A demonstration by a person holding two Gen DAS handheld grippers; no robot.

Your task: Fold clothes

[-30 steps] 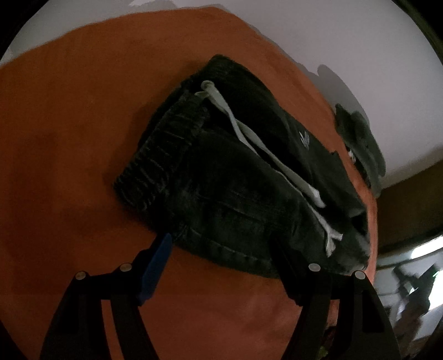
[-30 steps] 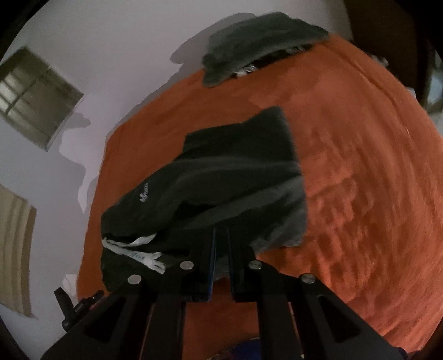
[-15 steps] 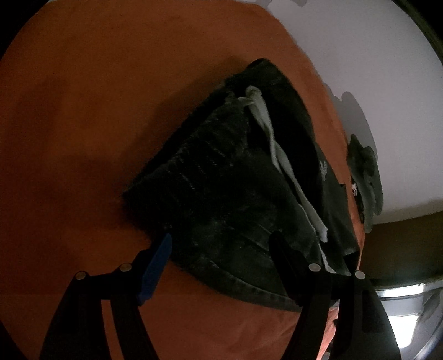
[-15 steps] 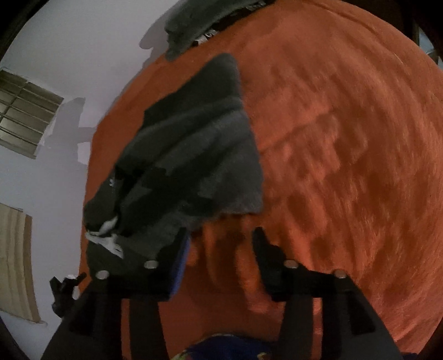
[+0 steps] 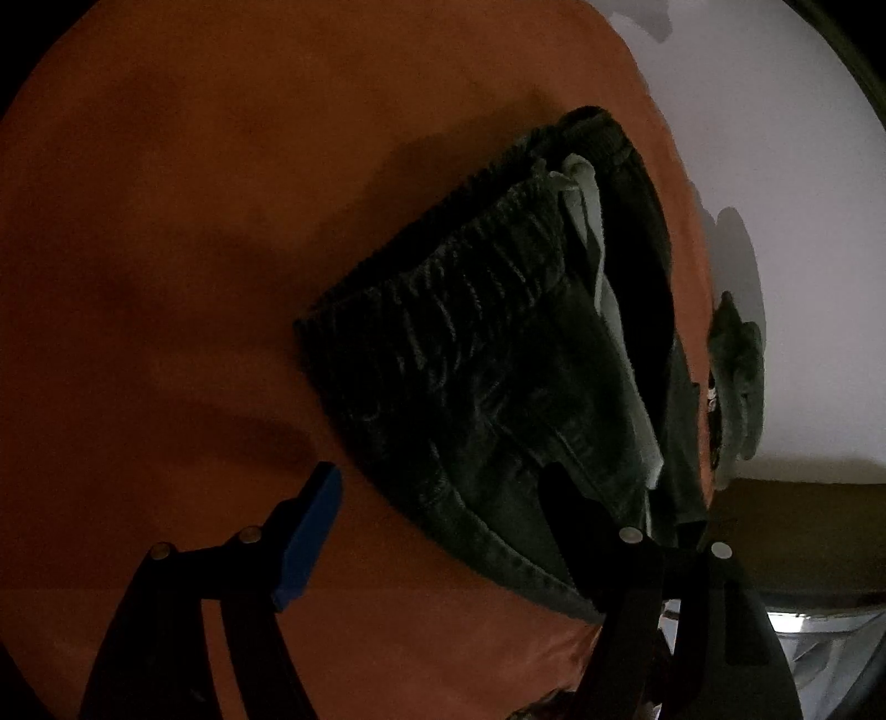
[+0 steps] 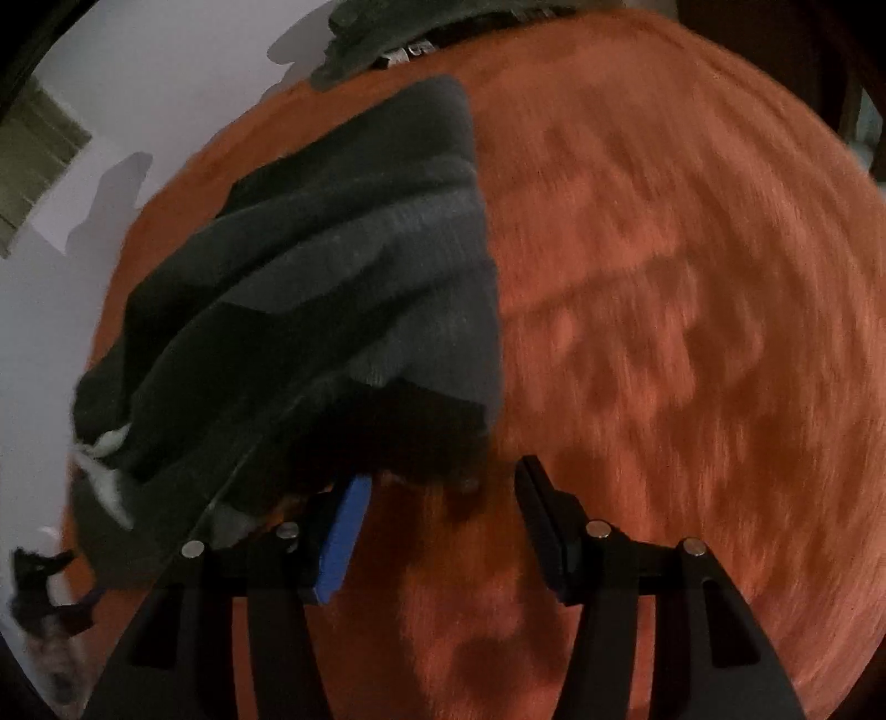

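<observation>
Garment: dark green-grey drawstring shorts of soft knit cloth (image 5: 498, 354), lying bunched on the orange plush bedcover (image 5: 166, 221); the ribbed waistband and pale drawstring (image 5: 592, 221) point toward 1 o'clock in the left wrist view.
Change: a second ago the right gripper (image 6: 443, 487) was pinched on a fold of the shorts (image 6: 332, 266); its jaws have since let go, then begun closing again, and now stand apart with only bedcover between them, the hem just at 11 o'clock of its blue pad.
Left gripper (image 5: 443, 487): jaws wide, nothing gripped, straddling the near hem.
Other cloth: a folded grey-green garment (image 6: 376, 33) at 12 o'clock, well apart.
Meaning: that fold looks laid down; the hands seem to be lowering for a fresh grip.
</observation>
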